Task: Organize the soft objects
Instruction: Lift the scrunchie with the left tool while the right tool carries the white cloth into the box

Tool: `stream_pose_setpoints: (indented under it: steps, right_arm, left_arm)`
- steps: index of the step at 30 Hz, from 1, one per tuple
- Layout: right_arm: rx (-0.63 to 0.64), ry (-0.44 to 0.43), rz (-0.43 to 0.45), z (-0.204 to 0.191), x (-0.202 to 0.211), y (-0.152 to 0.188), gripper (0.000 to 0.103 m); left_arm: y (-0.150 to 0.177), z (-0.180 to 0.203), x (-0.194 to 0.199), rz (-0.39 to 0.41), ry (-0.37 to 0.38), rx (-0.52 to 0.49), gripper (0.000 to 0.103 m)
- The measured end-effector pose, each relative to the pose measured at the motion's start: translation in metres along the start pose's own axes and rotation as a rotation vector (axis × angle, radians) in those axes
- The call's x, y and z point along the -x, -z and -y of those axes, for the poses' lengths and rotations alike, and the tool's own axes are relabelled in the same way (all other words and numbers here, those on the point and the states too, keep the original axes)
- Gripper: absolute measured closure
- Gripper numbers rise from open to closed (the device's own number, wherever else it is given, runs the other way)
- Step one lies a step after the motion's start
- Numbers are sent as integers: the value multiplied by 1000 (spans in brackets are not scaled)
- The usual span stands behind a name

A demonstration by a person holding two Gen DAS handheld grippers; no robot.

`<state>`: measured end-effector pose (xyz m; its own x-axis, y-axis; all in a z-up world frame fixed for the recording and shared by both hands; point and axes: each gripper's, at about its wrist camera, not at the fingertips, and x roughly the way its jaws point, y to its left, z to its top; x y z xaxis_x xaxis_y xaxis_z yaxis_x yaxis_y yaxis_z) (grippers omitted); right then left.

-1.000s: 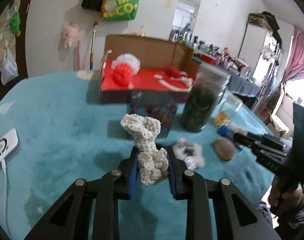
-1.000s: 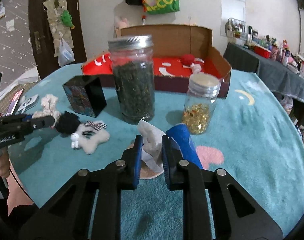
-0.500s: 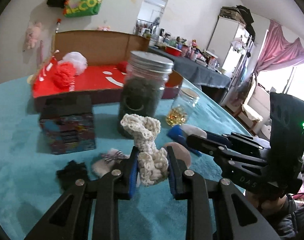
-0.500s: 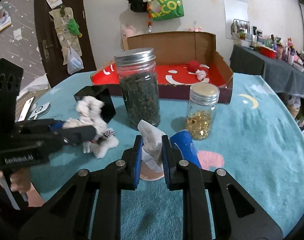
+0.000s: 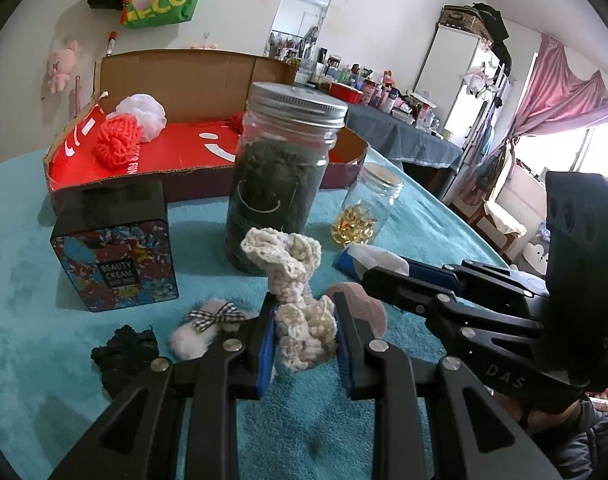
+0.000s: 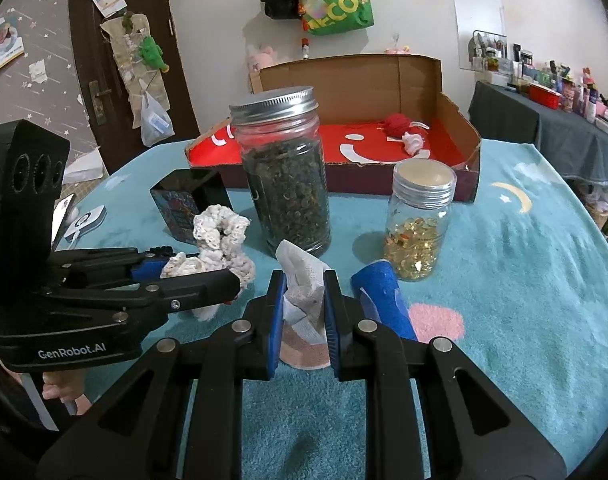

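My left gripper (image 5: pixel 304 336) is shut on a cream crocheted scrunchie (image 5: pixel 292 276), held above the teal cloth; the scrunchie also shows in the right wrist view (image 6: pixel 220 240). My right gripper (image 6: pixel 304 312) is shut on a white tissue (image 6: pixel 304 284) that sticks up from a blue pack (image 6: pixel 383 300). A white fluffy bow piece (image 5: pixel 208 322) and a black scrunchie (image 5: pixel 124 354) lie on the cloth in front of the left gripper. The open cardboard box (image 5: pixel 176 152) with a red floor holds a red crocheted ball (image 5: pixel 118 144) and a white pom (image 5: pixel 144 110).
A tall jar of dark dried leaves (image 6: pixel 284 176) and a small jar of gold capsules (image 6: pixel 417 232) stand between the grippers and the box. A black beauty cream tin (image 5: pixel 116 244) stands to the left. A round pink pad (image 5: pixel 359 308) lies under the right gripper.
My left gripper has swung right with the scrunchie and now sits close beside my right gripper. The right gripper still holds the tissue in much the same place.
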<state>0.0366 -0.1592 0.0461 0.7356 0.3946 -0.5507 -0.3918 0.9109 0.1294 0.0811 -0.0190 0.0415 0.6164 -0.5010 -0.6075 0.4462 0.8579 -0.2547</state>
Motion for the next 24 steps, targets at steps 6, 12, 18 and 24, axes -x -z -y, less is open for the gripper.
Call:
stream_pose_setpoints:
  steps: [6,12,18,24]
  right_arm:
    - [-10,5,-1,2,1,0,86]
    - [-23,18,2,8,4,0,86]
    - [-32,34,6,14,8,0,86]
    - [-44,62,11,24,14,-3,86]
  left_arm:
    - [1,-1,2,9,-6,3,76]
    - [1,-11,12,29,-13,22,76]
    - [-2,-19,25,49,-34,34,76]
    - [-6,-27,39,73,-54,34,76]
